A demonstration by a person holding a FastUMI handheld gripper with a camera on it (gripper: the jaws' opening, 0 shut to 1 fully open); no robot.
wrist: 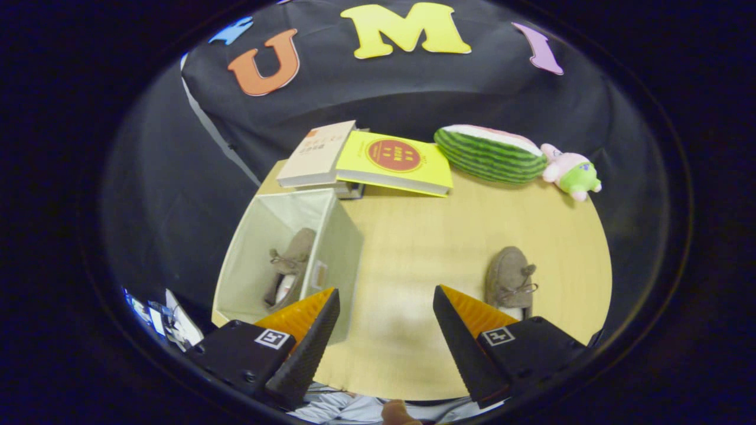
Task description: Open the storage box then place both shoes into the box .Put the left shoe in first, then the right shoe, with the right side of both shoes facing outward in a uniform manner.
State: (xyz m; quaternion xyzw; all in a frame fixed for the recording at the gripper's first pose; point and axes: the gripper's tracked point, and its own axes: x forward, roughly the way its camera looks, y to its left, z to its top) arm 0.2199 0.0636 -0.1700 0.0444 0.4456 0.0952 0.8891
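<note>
The storage box (283, 260) stands open ahead of the tool's left finger, a soft-sided fabric cube in pale cream with a small tab handle on the wall facing the middle of the worktop. One shoe (290, 265) already lies inside it, so the opening and the first placement look done; by the task order this should be the left shoe, though at this angle and under the fisheye warp I cannot confirm which foot it is or which side faces out. It is a brown suede-like moccasin with a lace bow and a light sole.

The tool (387, 321) hangs above the pale wood-grain worktop (413, 248) with its fingers spread wide and nothing between them; bare surface lies just ahead.

Just beyond the right finger sits the second shoe (511, 282), same napped brown upper, bow and pale sole, upright on the worktop and well apart from the box. Picking it up and setting it in beside the first is what remains.

Further off lie a stack of books (366, 159), glossy-covered, then a plush watermelon slice (490, 152) and a small pink-and-green soft toy (572, 171).
</note>
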